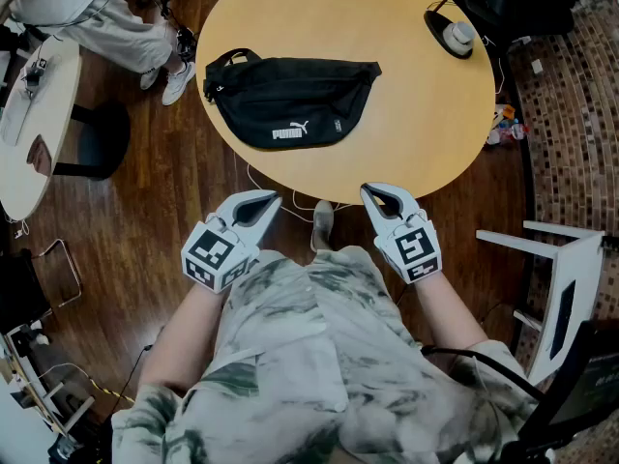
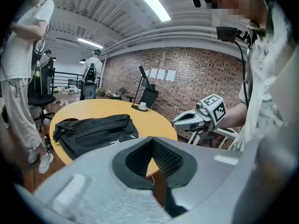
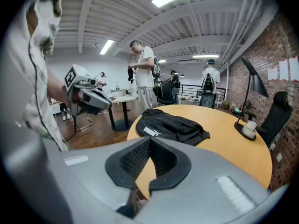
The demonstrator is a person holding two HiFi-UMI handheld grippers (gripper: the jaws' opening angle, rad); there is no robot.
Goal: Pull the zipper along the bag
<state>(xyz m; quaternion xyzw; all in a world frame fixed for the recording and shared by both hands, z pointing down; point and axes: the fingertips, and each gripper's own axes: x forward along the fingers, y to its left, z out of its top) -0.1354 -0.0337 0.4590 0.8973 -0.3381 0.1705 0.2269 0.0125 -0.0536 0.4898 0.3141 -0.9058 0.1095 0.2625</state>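
A black waist bag [image 1: 290, 100] with a white logo lies flat on the near left part of the round wooden table [image 1: 406, 124]. My left gripper [image 1: 263, 201] and right gripper [image 1: 374, 194] hover side by side just short of the table's near edge, close to my body, both apart from the bag. In the left gripper view the jaws [image 2: 152, 143] meet with nothing between them, and the bag [image 2: 93, 132] lies ahead to the left. In the right gripper view the jaws [image 3: 149, 143] also meet on nothing, with the bag [image 3: 173, 125] ahead. I cannot make out the zipper pull.
A black lamp base with a white cup [image 1: 453, 35] sits at the table's far right. A white stool [image 1: 561, 278] stands on the floor to my right, a second table [image 1: 34, 114] to my left. A person [image 1: 106, 17] stands beyond the table's left side.
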